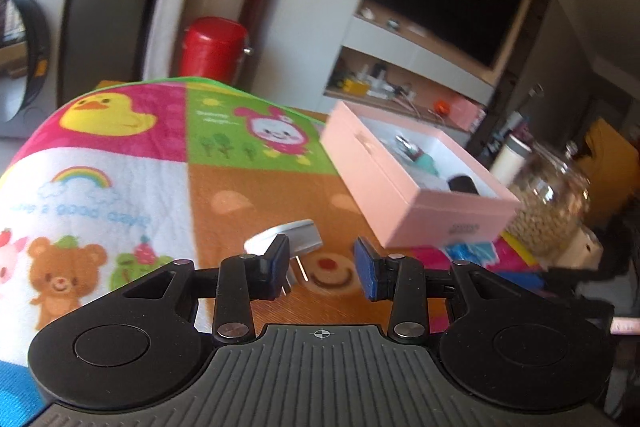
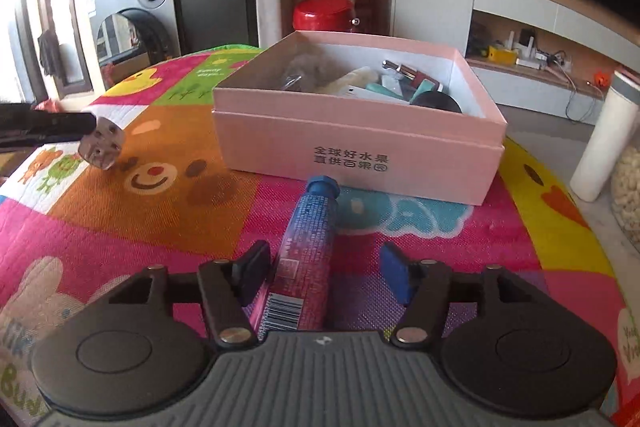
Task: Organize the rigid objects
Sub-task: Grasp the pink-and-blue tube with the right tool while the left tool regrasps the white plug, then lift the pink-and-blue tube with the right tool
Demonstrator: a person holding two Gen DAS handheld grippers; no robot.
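A silver plug adapter (image 1: 286,239) with metal prongs lies on the colourful cartoon mat (image 1: 240,195), just ahead of my left gripper (image 1: 322,267), partly behind its left finger; the jaws are open. It also shows in the right wrist view (image 2: 102,147), beside the left gripper's dark tip (image 2: 60,127). A blue and pink tube (image 2: 306,259) lies on the mat between the open jaws of my right gripper (image 2: 324,279), cap toward the pink box (image 2: 356,143). The box (image 1: 404,203) is open and holds several small items.
A red lidded pot (image 2: 324,13) stands behind the box. A white bottle (image 2: 604,139) and a glass jar (image 1: 548,203) of pale pellets stand to the box's right. A washing machine and a shelf unit are beyond the mat.
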